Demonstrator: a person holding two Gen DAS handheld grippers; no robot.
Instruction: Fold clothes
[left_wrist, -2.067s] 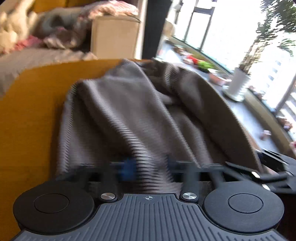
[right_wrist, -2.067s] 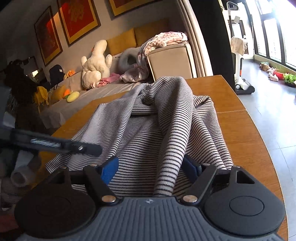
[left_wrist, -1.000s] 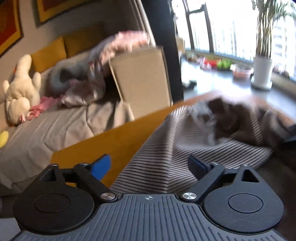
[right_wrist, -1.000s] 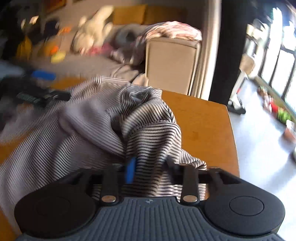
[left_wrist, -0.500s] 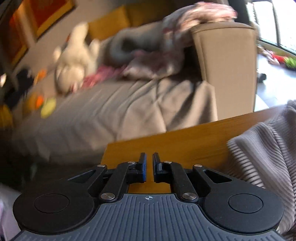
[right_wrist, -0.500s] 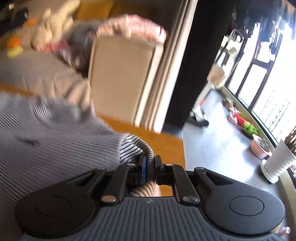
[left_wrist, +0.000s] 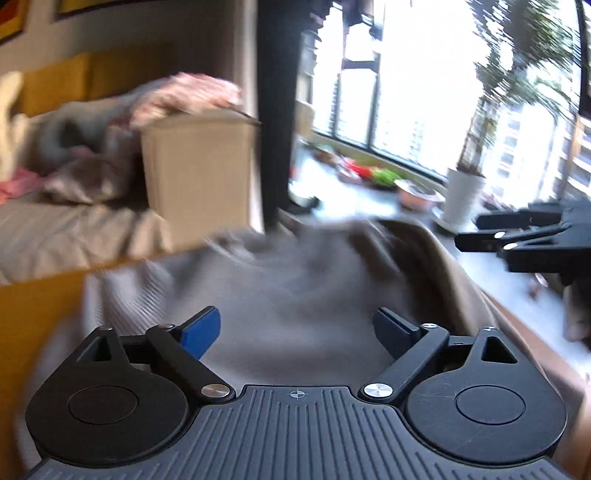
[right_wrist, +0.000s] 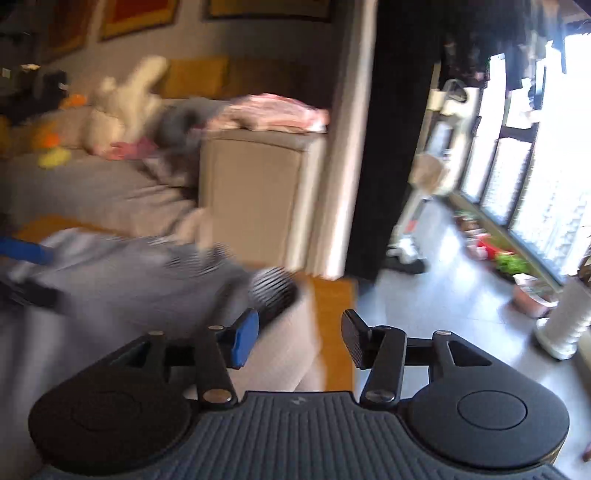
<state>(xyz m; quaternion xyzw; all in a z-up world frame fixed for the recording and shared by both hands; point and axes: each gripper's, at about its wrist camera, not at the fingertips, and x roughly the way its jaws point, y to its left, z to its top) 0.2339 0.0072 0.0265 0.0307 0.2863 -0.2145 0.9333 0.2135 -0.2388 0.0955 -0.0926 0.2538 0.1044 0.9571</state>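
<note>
A: What's changed since half a second ago?

B: Both pairs of jaws were nearly shut then, the right one pinching a fold of the shirt. Now both stand spread, and neither holds anything. The left camera has swung from the sofa back over the cloth.

A: Edges and room?

B: The shirt (left_wrist: 295, 280) lies rumpled on the table (left_wrist: 33, 306), ahead of and between the left gripper's (left_wrist: 297, 332) fingers. Bare wood shows beyond its left finger. The right gripper (left_wrist: 524, 240) hangs off past the left one's right finger, over the cloth's far side. In the right view the table (right_wrist: 332, 314) edge runs just ahead of the right finger, with floor (right_wrist: 443, 306) beyond.

A: And the right gripper's (right_wrist: 299, 338) fingers?

B: Moderately apart, empty. The shirt (right_wrist: 147, 280) spreads ahead of the left finger, a striped roll nearest it. Blur hides whether cloth touches the pad.
</note>
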